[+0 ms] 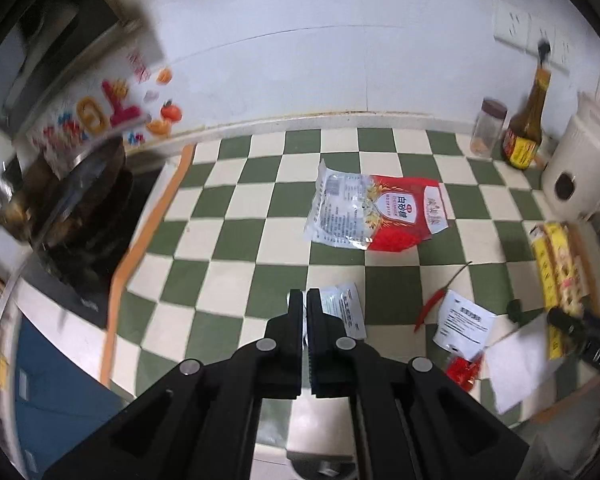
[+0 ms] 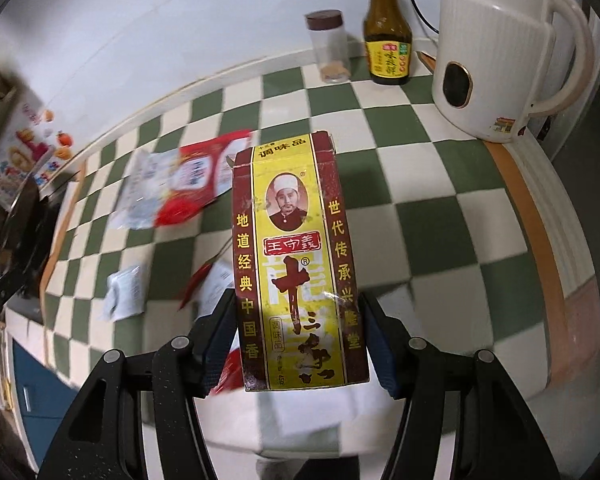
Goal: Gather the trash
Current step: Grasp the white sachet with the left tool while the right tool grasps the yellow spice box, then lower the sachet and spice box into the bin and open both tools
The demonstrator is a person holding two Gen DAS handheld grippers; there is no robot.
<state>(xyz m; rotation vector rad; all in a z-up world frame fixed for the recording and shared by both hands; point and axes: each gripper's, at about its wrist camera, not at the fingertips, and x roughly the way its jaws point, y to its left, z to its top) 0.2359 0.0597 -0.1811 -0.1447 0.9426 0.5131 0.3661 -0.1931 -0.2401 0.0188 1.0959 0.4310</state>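
Seasoning box (image 2: 300, 264) clamped lengthwise in right claw (image 2: 300, 344), pointing forward, left claw (image 1: 305, 304) closed, empty.

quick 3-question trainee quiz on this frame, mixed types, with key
1. True or false: the right gripper is empty.
2. What lies nearest ahead of the left gripper? A) red-and-white sugar bag B) small white sachet C) red chili
3. Fill in: the brown sauce bottle stands between the clear jar and the white ____.

Key: 1 false, it grips the yellow spice box; 2 B; 3 kettle.
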